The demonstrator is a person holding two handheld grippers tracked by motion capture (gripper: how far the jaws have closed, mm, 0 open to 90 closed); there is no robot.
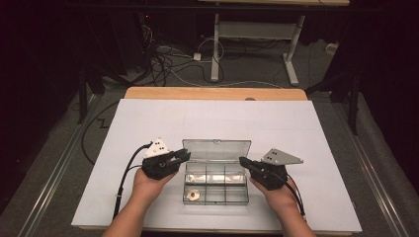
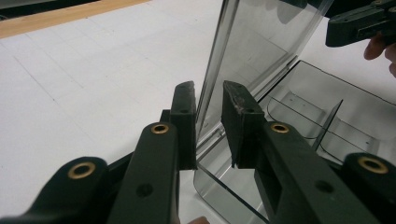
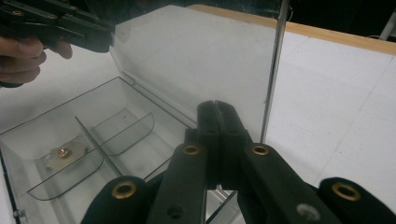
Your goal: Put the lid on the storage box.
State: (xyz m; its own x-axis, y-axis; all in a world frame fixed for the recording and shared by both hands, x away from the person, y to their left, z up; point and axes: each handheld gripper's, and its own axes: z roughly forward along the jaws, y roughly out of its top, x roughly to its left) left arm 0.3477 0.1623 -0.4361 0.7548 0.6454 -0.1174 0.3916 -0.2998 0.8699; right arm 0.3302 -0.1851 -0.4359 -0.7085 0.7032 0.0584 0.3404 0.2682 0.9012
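With lid [image 1: 216,149] upright over clear box [image 1: 215,186]: left gripper [image 2: 208,109] jaws parted astride lid edge, likely steadying; right gripper [image 3: 217,122] jaws closed, empty.

We find no text, label, brand, number or sign that we can read in any of the views. The clear box [image 1: 216,177] carries no printing that we can make out on its lid or walls, the white sheet [image 1: 148,118] on the table shows only faint ruled lines, and the grey plates on the grippers bear only small holes, no lettering.
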